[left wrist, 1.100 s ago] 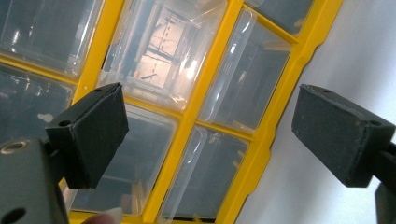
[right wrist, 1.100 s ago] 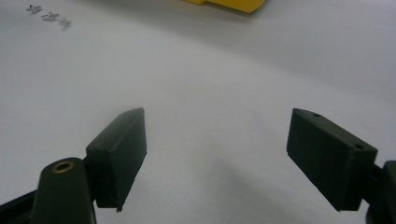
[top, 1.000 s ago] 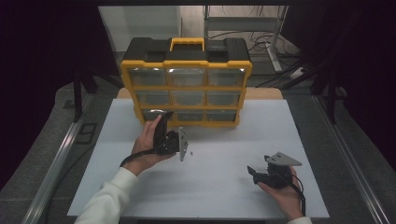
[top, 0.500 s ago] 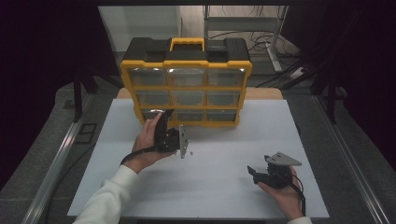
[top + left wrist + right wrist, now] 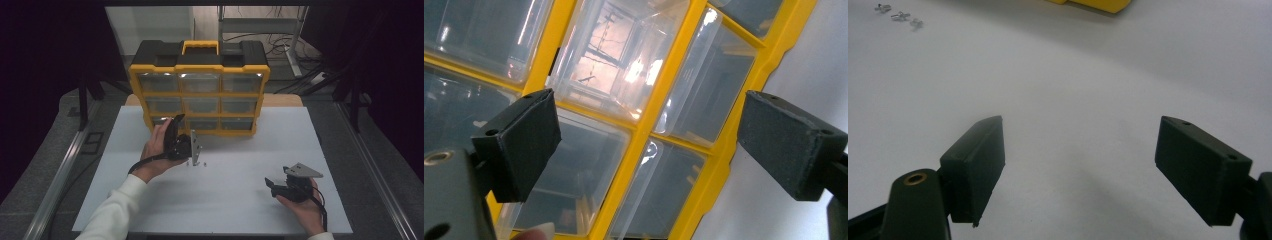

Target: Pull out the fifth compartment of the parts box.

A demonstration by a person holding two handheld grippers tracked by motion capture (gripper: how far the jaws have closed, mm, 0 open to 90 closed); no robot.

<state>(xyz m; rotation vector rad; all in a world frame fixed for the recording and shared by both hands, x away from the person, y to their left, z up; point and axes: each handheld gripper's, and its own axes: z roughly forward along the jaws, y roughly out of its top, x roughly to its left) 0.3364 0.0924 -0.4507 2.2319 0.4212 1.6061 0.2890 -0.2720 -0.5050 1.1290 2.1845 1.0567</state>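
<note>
A yellow organiser [image 5: 200, 82] with clear drawers stands upright at the back of the white table [image 5: 235, 210]. A hand holds my left gripper [image 5: 174, 129] rolled onto its side, right in front of the bottom-left drawer [image 5: 161, 121]. In the left gripper view the jaws of the left gripper [image 5: 654, 140] stand wide apart with nothing between them. Behind them are the clear drawers [image 5: 619, 55] and the yellow frame [image 5: 651, 115]. My right gripper [image 5: 272, 186] rests low over the table at the front right. In the right gripper view the right gripper [image 5: 1078, 165] is open over bare white surface.
A few small metal screws [image 5: 198, 163] lie on the table just right of the left hand. They also sit at the top left in the right gripper view, screws [image 5: 898, 16], near the organiser's corner [image 5: 1093, 4]. Metal rails [image 5: 65, 170] run along both table sides.
</note>
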